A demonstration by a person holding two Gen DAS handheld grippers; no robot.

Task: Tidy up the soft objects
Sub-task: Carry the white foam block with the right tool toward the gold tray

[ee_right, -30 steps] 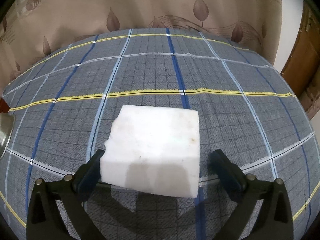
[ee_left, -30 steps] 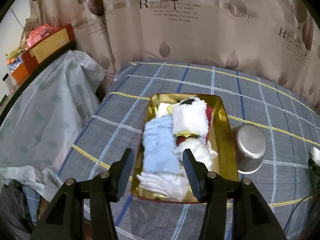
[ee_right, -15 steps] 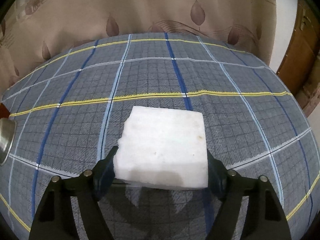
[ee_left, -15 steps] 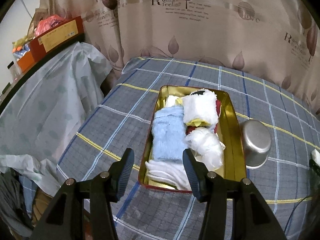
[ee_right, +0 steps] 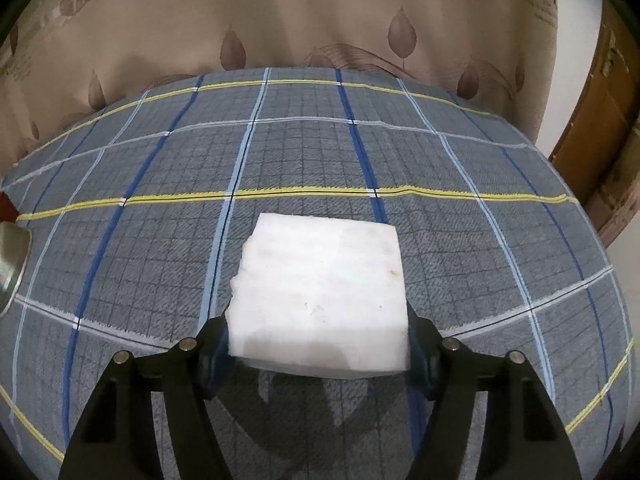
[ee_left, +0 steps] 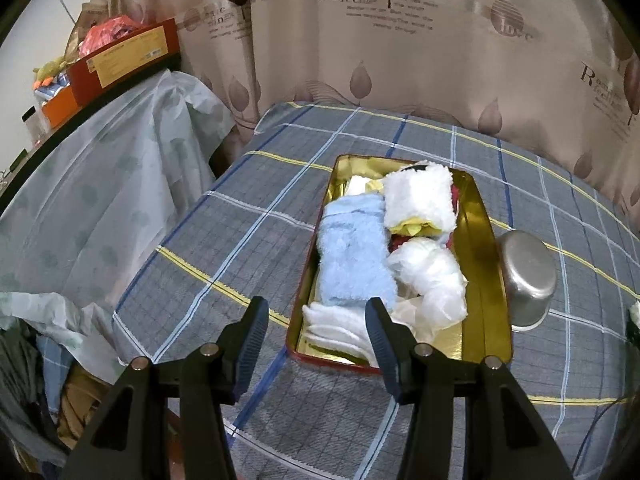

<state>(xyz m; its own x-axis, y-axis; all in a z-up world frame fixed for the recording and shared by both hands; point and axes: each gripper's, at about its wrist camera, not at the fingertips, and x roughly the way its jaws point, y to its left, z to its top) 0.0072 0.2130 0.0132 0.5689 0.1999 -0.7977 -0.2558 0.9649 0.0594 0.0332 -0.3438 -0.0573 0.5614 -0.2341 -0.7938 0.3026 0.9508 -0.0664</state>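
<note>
A gold tray [ee_left: 486, 240] with a red rim lies on the plaid table. It holds a light blue towel [ee_left: 352, 256], a white fluffy cloth [ee_left: 418, 198], a crumpled white plastic bag [ee_left: 432, 276] and a white cloth [ee_left: 336, 326] at the near end. My left gripper [ee_left: 316, 330] is open and empty above the tray's near left corner. My right gripper [ee_right: 318, 346] is shut on a white foam block [ee_right: 324, 292], held just above the tablecloth.
A steel bowl [ee_left: 528, 276] lies tipped right of the tray; its rim shows in the right wrist view [ee_right: 10, 264]. A covered piece of furniture [ee_left: 88, 184] with boxes [ee_left: 120, 60] stands left. A curtain [ee_left: 400, 40] hangs behind the table.
My right gripper closed on the foam block and lifted it slightly. My left gripper drew back from the tray toward the table's near edge, staying open.
</note>
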